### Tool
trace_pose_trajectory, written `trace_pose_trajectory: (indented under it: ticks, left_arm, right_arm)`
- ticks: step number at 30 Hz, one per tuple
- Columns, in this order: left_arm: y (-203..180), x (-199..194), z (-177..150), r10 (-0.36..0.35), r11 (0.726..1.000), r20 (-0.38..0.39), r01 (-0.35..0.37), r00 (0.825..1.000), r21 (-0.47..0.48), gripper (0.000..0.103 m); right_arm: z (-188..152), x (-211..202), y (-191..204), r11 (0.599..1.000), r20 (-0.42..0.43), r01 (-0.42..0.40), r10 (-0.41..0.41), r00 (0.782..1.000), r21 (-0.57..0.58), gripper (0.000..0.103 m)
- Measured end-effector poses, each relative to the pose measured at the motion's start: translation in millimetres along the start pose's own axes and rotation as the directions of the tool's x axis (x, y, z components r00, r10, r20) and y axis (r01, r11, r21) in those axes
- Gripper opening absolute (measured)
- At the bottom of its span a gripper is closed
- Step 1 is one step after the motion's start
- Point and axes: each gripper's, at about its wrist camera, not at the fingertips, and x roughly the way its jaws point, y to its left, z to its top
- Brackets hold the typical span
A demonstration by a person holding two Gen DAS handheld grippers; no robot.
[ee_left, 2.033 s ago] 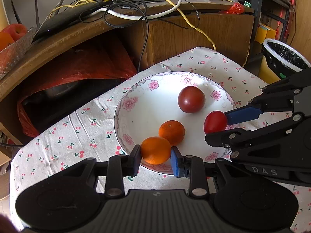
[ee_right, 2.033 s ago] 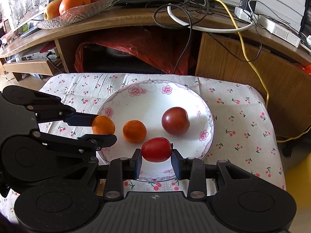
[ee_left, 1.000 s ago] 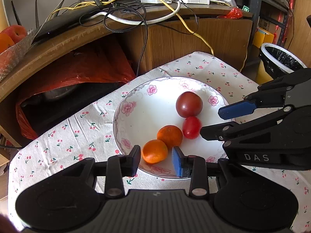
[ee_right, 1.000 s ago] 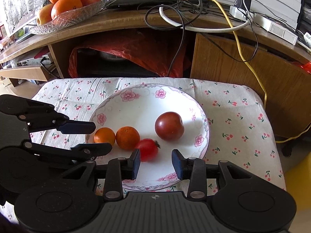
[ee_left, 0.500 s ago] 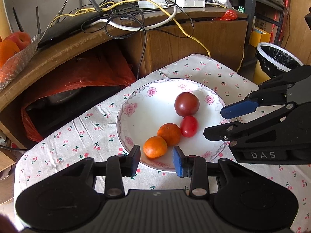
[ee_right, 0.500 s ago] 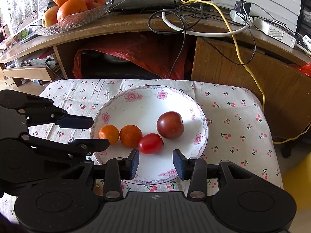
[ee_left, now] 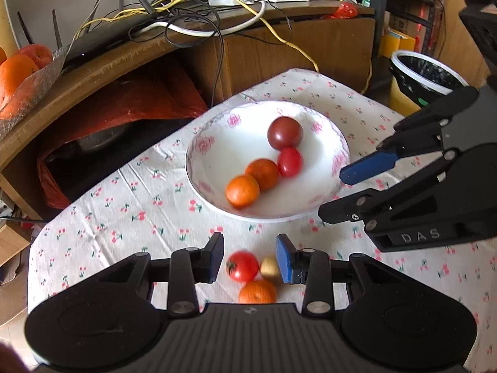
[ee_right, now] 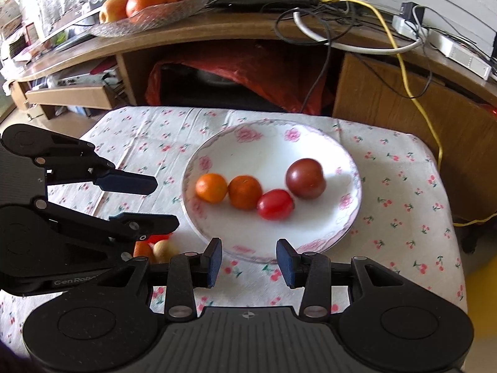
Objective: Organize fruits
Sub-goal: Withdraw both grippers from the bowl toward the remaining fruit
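Observation:
A white flowered plate [ee_left: 217, 158] [ee_right: 273, 146] holds two oranges [ee_left: 242, 190] [ee_left: 262, 174], a small red tomato [ee_left: 289, 161] [ee_right: 275, 204] and a dark red tomato [ee_left: 284, 132] [ee_right: 305, 178]. My left gripper [ee_left: 250, 259] is open and empty, pulled back from the plate. Between its fingers on the cloth lie a red tomato [ee_left: 242, 265], a small yellow fruit [ee_left: 269, 267] and an orange [ee_left: 257, 291]. My right gripper [ee_right: 249, 262] is open and empty at the plate's near rim.
The cherry-print tablecloth [ee_right: 403, 217] covers a small table. A wooden desk [ee_right: 217, 31] with cables and a glass fruit bowl [ee_right: 149, 15] stands behind. A bin [ee_left: 425, 74] with a black liner stands at the right.
Both grippers let go of their fruit, an orange and a small red tomato, onto the plate and drew back. More fruit on the cloth came into the left wrist view.

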Motion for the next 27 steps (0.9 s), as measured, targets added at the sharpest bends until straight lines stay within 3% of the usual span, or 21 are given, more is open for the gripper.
trace_pose_trajectory:
  ticks: [17, 27]
  left_arm:
    - [-4.1, -2.7, -22.5, -0.028, 0.999, -0.055, 0.030, 0.998, 0.038, 0.045]
    - [-5.1, 6.0, -28.0, -0.032, 0.998, -0.088, 0.036, 0.996, 0.046, 0.045]
  right_arm:
    - [-13.6, 6.4, 26.8, 0.992, -0.082, -0.098, 0.091, 0.992, -0.078, 0.041]
    - [-16.4, 10.4, 32.0, 0.988, -0.113, -0.118, 0.106, 0.988, -0.100, 0.041]
